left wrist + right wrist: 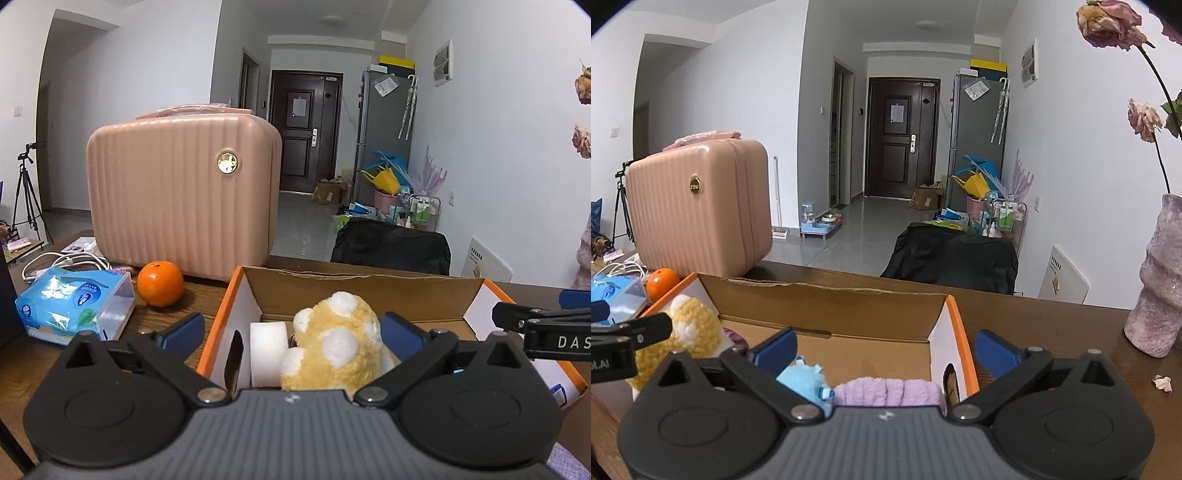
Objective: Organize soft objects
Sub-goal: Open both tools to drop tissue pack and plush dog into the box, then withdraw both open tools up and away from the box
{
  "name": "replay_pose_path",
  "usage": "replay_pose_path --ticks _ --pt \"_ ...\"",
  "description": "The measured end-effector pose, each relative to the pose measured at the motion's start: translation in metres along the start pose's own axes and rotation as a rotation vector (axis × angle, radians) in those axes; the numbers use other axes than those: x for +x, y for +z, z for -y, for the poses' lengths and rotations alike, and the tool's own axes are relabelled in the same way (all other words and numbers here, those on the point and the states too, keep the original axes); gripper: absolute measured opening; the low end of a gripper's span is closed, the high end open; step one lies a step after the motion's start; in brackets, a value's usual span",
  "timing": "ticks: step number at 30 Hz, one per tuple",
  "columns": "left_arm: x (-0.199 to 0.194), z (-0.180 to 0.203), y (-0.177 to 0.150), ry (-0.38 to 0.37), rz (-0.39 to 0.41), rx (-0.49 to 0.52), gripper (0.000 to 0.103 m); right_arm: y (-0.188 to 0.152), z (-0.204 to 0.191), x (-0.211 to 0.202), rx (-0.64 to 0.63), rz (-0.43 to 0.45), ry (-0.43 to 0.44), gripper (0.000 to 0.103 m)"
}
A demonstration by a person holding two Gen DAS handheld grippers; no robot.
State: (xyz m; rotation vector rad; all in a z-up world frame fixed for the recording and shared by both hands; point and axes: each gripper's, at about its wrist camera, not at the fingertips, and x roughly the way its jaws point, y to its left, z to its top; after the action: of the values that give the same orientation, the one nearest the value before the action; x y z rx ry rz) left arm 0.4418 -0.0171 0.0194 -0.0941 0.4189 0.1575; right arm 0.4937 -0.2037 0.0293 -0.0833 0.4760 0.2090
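Left gripper [291, 332] spread wide, blue pads [400, 334] apart and pressing on nothing. Yellow plush paw [332, 350] between them, free of both pads, standing in the left end of the box [369, 291]. White sponge block [267, 349] just beside the paw at 9 o'clock, also inside the box. Orange [160, 283] on the table [192, 295] at 10 o'clock from the box, near a blue tissue pack [74, 304]. Pink case [183, 192] upright behind the orange, at 11 o'clock. White cable [62, 264] coiled left of the case. Tip of the other gripper visible at 3 o'clock, over the box's right end.

Right gripper [884, 350] likewise released, pads [993, 350] wide apart, gripping nothing. Purple cloth [886, 391] low between them at 6 o'clock, lying in the box [827, 302] by its right wall. Blue plush [805, 380] touching the cloth's left side. Paw [690, 328] at 9 o'clock in the far left of the box, partly hidden by the left gripper's finger. Small purple item behind the paw, too hidden to identify. Vase [1156, 295] with dried roses [1108, 24] on the table [1034, 317] at 3 o'clock, well apart from the box. Fallen petal [1162, 382] near the vase's base.
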Motion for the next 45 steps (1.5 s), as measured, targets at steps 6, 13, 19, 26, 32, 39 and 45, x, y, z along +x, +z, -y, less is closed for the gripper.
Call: replay_pose_path --ticks 6,13,19,26,32,39,45 --pt "0.002 -0.002 0.0 -0.001 -0.008 -0.007 0.103 0.0 0.0 0.0 -0.006 -0.005 -0.004 0.103" --pt "0.002 -0.003 0.0 -0.004 -0.009 -0.009 0.103 0.0 -0.005 -0.005 -0.019 0.001 -0.006 0.103" --pt "-0.004 -0.002 -0.001 -0.014 -0.007 -0.02 0.103 0.0 -0.008 -0.013 -0.042 0.009 -0.028 0.103" --pt "-0.012 0.003 -0.005 -0.026 0.0 -0.015 0.103 -0.004 -0.007 -0.031 -0.059 0.049 -0.048 0.103" --pt "-0.02 0.002 -0.008 -0.028 0.009 -0.013 0.103 -0.01 -0.002 -0.044 -0.055 0.063 -0.053 0.103" --pt "-0.034 0.0 -0.015 -0.027 0.027 0.006 0.103 -0.021 -0.008 -0.066 -0.071 0.097 -0.058 0.103" --pt "-0.051 -0.005 -0.022 -0.04 0.042 0.017 0.103 -0.033 -0.014 -0.086 -0.081 0.105 -0.047 0.103"
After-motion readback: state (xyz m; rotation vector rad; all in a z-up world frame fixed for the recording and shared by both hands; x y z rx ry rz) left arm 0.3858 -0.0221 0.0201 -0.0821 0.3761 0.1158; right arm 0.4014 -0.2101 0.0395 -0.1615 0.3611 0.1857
